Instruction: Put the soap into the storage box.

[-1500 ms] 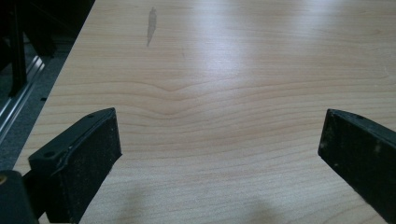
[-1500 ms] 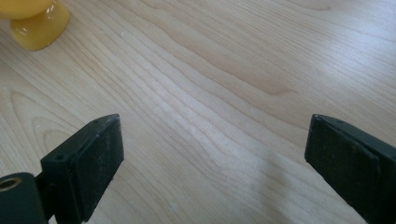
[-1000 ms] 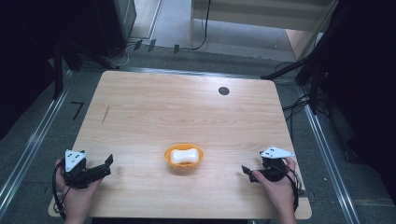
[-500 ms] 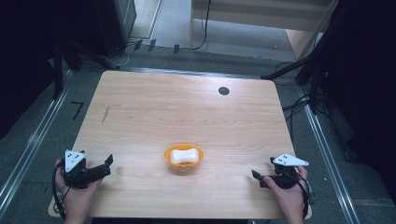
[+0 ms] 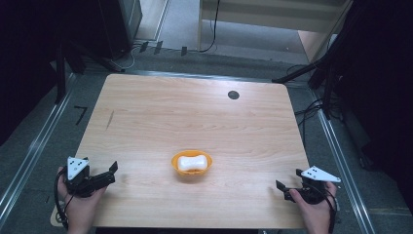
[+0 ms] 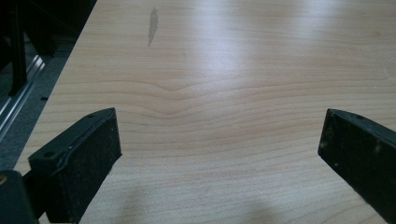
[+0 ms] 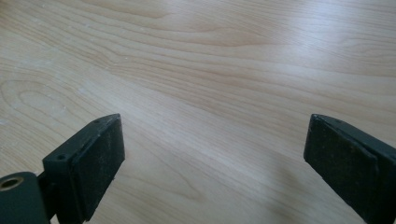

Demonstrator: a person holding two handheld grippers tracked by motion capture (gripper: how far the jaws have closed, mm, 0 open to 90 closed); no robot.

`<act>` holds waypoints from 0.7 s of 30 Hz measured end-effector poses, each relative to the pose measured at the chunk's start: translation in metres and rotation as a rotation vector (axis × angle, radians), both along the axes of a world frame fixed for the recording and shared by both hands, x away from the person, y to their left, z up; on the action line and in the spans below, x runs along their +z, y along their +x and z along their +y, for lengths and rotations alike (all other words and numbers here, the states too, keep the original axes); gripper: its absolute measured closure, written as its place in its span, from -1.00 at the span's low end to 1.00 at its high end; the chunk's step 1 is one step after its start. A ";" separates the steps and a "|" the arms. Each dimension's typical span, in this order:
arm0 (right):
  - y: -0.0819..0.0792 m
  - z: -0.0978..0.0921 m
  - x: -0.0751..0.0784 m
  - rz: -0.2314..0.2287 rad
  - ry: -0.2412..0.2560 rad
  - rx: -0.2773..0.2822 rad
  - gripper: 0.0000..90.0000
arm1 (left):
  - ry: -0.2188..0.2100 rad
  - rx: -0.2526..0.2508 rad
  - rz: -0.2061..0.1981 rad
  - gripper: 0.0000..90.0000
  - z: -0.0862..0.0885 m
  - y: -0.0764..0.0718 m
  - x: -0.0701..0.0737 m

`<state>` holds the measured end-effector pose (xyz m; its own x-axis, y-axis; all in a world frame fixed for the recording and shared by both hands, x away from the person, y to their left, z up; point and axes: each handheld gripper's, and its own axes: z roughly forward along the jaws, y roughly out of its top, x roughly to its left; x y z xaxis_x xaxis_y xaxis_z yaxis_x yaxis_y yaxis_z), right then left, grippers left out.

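Here, from the high view, a small orange bowl sits near the front middle of a pale wooden table, holding a white, rounded, bar-shaped lump, possibly soap, though the view is too coarse to be sure. The left gripper rests at the front left corner and the right gripper at the front right corner, each well apart from the bowl, with bare wood between. A small dark disc lies near the far edge. In the left gripper view, both black jaws stand wide apart over bare table, a grey smudge ahead. In the right gripper view, the jaws are likewise spread wide, with nothing between them but wood grain.
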<state>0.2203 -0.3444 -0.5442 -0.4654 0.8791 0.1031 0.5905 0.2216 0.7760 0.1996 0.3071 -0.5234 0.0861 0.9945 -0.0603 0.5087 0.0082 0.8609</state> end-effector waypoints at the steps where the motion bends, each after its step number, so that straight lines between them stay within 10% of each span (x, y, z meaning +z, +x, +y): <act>1: -0.003 -0.005 0.000 -0.003 0.005 -0.011 -0.87 | 0.000 0.000 0.000 -1.00 0.000 0.000 0.000; 21: -0.021 -0.038 -0.003 -0.056 0.048 -0.118 -0.86 | 0.018 -0.005 0.001 -1.00 -0.002 0.000 0.000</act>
